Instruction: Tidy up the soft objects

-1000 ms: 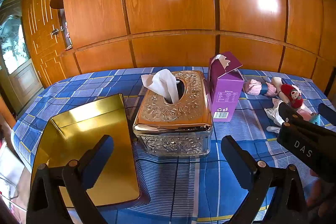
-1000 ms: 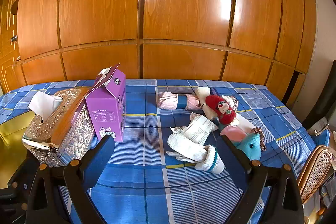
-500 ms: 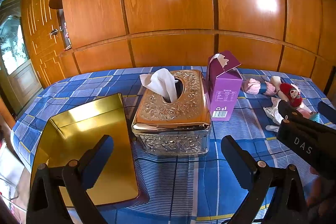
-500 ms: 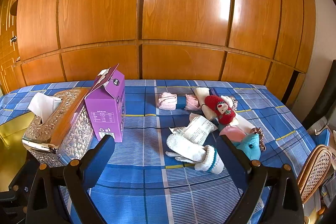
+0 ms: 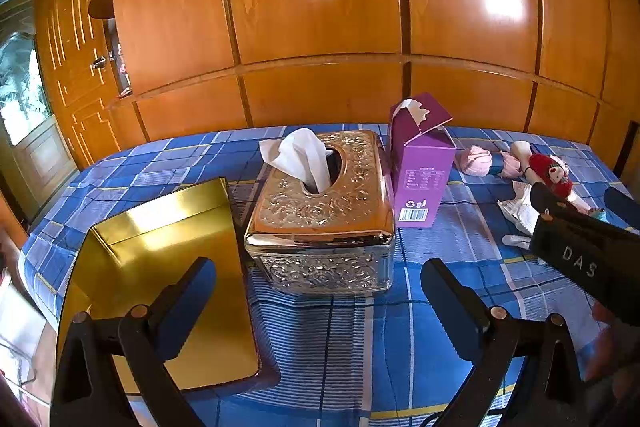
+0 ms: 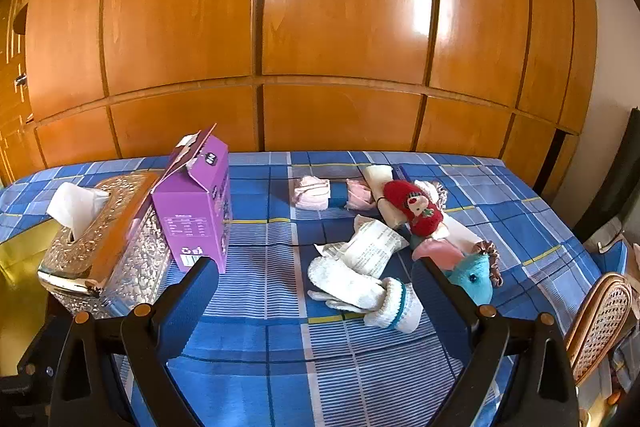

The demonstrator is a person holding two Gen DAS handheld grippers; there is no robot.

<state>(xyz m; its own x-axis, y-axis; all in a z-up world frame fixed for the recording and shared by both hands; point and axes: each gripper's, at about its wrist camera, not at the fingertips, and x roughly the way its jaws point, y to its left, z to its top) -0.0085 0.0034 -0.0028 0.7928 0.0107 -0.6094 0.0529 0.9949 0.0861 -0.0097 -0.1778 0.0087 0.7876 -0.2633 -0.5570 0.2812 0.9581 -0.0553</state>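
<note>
Soft things lie on the right of the blue checked table: a white sock with a teal band (image 6: 360, 291), a red plush doll (image 6: 414, 209), a teal plush toy (image 6: 474, 277), pink folded cloths (image 6: 312, 193) and a white paper packet (image 6: 372, 243). The doll (image 5: 550, 173) and pink cloth (image 5: 476, 161) also show in the left wrist view. My right gripper (image 6: 316, 285) is open and empty, just in front of the sock. My left gripper (image 5: 318, 293) is open and empty, in front of the metal tissue box (image 5: 324, 215). A gold tray (image 5: 164, 263) lies at the left.
A purple carton (image 6: 196, 203) stands beside the tissue box (image 6: 100, 247). The right gripper's black body (image 5: 584, 255) crosses the left wrist view at the right. A wooden wall stands behind the table. A wicker chair (image 6: 600, 323) is at the table's right edge.
Both grippers have drawn back a little from the table objects. Nothing on the table has moved and both stay open.
</note>
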